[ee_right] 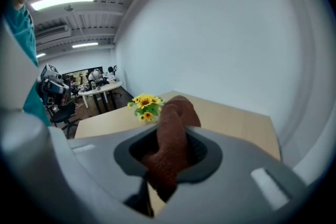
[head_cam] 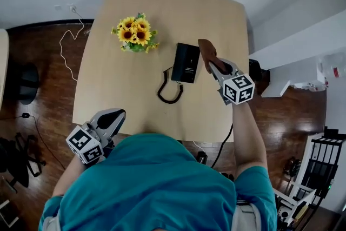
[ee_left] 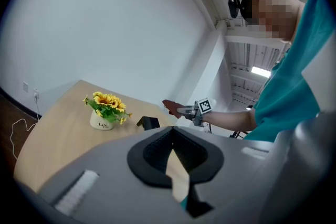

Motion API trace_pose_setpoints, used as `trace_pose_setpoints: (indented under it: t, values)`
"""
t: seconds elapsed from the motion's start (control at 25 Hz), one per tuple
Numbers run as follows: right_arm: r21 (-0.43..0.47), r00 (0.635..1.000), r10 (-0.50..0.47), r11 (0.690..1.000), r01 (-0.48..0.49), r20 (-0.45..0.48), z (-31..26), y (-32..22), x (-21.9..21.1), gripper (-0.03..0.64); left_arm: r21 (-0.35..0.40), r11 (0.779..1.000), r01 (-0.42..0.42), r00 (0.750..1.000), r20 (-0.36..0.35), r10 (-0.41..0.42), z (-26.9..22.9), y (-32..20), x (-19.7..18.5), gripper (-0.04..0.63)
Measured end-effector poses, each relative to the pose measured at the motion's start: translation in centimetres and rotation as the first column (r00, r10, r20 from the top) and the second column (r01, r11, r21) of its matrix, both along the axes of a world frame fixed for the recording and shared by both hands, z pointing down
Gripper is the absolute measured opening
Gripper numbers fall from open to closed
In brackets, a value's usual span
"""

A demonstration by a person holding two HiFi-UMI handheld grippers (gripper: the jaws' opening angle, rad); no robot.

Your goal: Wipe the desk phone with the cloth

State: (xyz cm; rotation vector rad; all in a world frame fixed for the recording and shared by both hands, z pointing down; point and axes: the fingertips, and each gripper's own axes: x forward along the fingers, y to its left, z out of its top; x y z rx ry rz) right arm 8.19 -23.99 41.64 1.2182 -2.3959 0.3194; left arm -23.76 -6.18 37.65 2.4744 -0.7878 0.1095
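Observation:
The black desk phone (head_cam: pixel 185 62) lies on the light wooden table (head_cam: pixel 124 84), its coiled cord (head_cam: pixel 169 88) looped toward me. My right gripper (head_cam: pixel 214 65) hovers at the phone's right edge, shut on a brown cloth (head_cam: pixel 206 51) that sticks out past the jaws. The right gripper view shows the cloth (ee_right: pixel 173 136) bunched between the pads. My left gripper (head_cam: pixel 115 115) hangs at the table's near left edge, jaws together and empty. From the left gripper view, the phone (ee_left: pixel 148 123) and the right gripper (ee_left: pixel 184 109) appear beyond its own jaws (ee_left: pixel 176 165).
A white pot of sunflowers (head_cam: pixel 135 33) stands left of the phone. A white cable (head_cam: pixel 67 46) runs over the dark wood floor at the left, near a black chair base (head_cam: pixel 24 84). White shelving (head_cam: pixel 286 86) stands right of the table.

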Motion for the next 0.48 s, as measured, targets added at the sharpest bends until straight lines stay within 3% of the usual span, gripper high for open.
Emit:
trace_pose_setpoints:
  t: [0.16,0.28,0.48]
  values:
    - [-0.042,0.989,-0.146,0.988,0.146,-0.001,2.6,-5.6,1.7,0.081,-0.054,0.993,0.103,0.993,0.059,-0.100,1.4,0.3,1.2,0.006]
    - [-0.049,0.964,-0.261,0.965,0.258,-0.053,4.0,-8.9,2.0,0.081,-0.100,0.984,0.149,0.986,0.086,-0.141,2.2,0.9,2.4,0.006]
    - [-0.105,0.882,-0.460,0.887,0.450,-0.102,7.4,-11.6,-0.4,0.081,-0.174,0.970,0.167,0.980,0.139,-0.144,5.1,1.0,3.2,0.006]
